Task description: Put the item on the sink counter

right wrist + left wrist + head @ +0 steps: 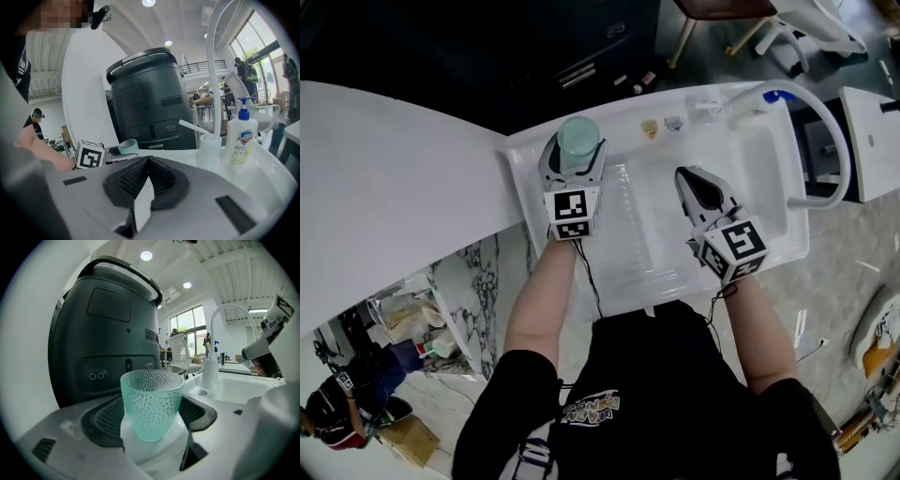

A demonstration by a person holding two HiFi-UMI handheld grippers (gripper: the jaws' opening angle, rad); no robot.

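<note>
The left gripper (577,155) was closed on a pale green dimpled cup (578,138), its dark pads against the cup's two sides. The cup stood upright at the far left corner of the white worktop (623,114), just beyond the sink basin (652,239). In the left gripper view the cup (151,404) sat mouth up between the jaws with its base on or just above the white surface; which of the two could not be told. A large dark machine (108,324) rose close behind it.

The right gripper (685,175) hung over the middle of the basin with its jaws pressed together and nothing between them; in the right gripper view the ribbed pads (140,176) met in a narrow seam. From there the cup (127,146) showed far off to the left, beside the marker cube (89,154) of the other gripper.

A curved white tap (821,120) arched over the right end of the basin. A soap bottle (243,136) with a blue pump stood at the far right corner of the worktop, near the foot of the tap.
</note>
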